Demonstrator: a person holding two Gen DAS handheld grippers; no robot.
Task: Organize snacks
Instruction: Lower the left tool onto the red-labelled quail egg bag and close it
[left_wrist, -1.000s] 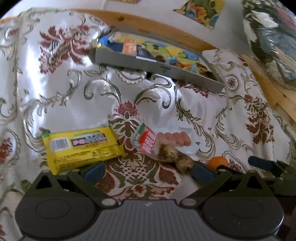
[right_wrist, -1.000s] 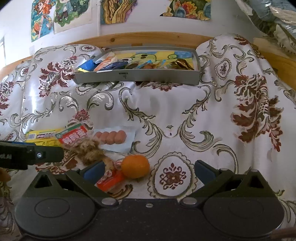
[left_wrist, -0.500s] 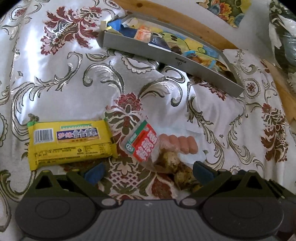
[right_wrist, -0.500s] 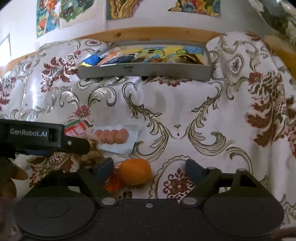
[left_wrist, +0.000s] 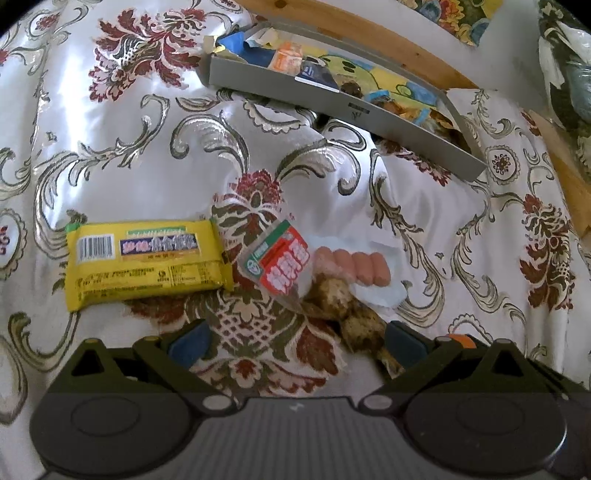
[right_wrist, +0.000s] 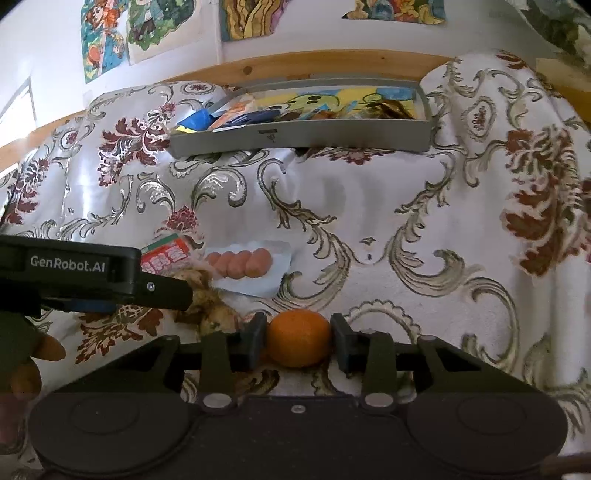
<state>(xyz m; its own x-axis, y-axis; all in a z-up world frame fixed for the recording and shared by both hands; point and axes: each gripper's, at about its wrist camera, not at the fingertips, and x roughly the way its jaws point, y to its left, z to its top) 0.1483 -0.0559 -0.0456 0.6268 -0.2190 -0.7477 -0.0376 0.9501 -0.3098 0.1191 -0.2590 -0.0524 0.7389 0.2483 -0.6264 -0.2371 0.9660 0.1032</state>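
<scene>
My right gripper is shut on a small orange that rests on the patterned cloth. My left gripper is open and empty, low over the cloth; it also shows in the right wrist view at the left. Ahead of it lie a yellow snack packet, a red-and-green clear packet with brown lumpy snacks, and a pack of small sausages. A grey tray holding several snacks stands at the back; it also shows in the right wrist view.
A wooden rail runs behind the tray, below a wall with colourful pictures. A bundle in plastic lies at the far right. The cloth is rumpled and slopes up toward the tray.
My right gripper has closed its fingers around the orange. My left gripper has moved forward and lower over the snacks, staying open.
</scene>
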